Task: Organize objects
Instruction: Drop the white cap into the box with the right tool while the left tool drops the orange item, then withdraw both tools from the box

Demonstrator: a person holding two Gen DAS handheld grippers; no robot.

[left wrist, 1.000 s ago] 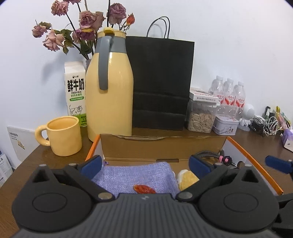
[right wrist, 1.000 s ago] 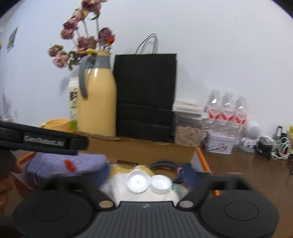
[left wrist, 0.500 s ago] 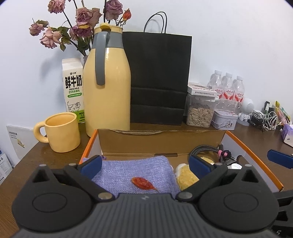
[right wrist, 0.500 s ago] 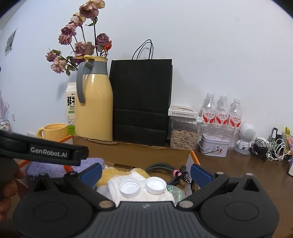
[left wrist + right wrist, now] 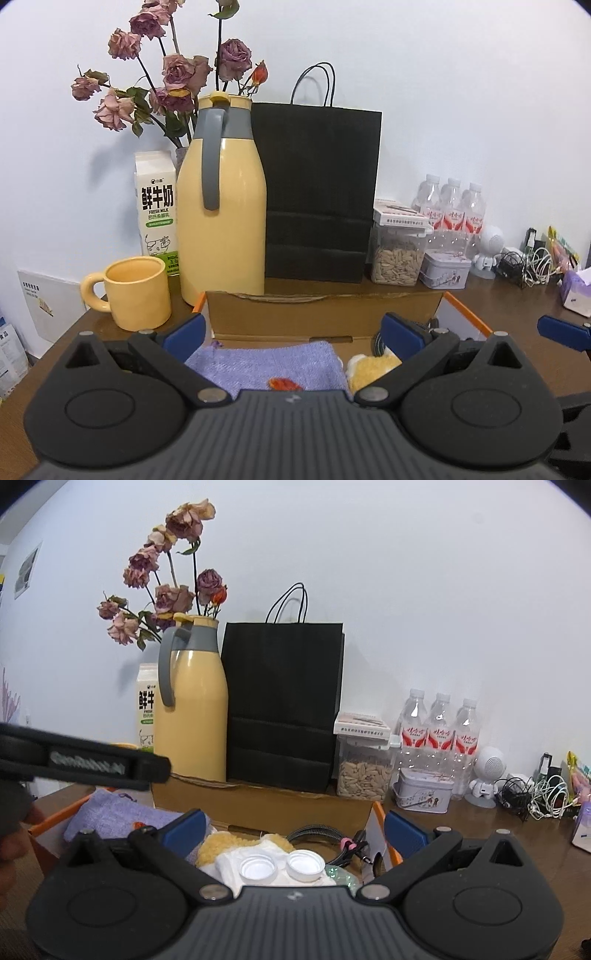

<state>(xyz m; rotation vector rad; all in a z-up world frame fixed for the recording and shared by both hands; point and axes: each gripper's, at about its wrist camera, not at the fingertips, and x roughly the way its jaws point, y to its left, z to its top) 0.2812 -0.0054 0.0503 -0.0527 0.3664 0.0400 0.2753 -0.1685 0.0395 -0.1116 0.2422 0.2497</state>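
Brown bench (image 5: pixel 498 295) against a white wall. Open cardboard box (image 5: pixel 325 314) near centre holds a purple cloth (image 5: pixel 266 365) at left and two white caps (image 5: pixel 279 866) on a soft white wad at right. Caps look light and slippery; pinch by the rim. Left tool (image 5: pixel 291 332) and right tool (image 5: pixel 293 827) both spread, empty. Thermos (image 5: pixel 221 206) and mug (image 5: pixel 135 293) crowd far left; open bench to the right.

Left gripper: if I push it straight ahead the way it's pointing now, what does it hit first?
Most likely the back wall of the cardboard box, just past the purple cloth below the open left gripper. The yellow thermos and black bag stand behind it. Depth is hard to judge.
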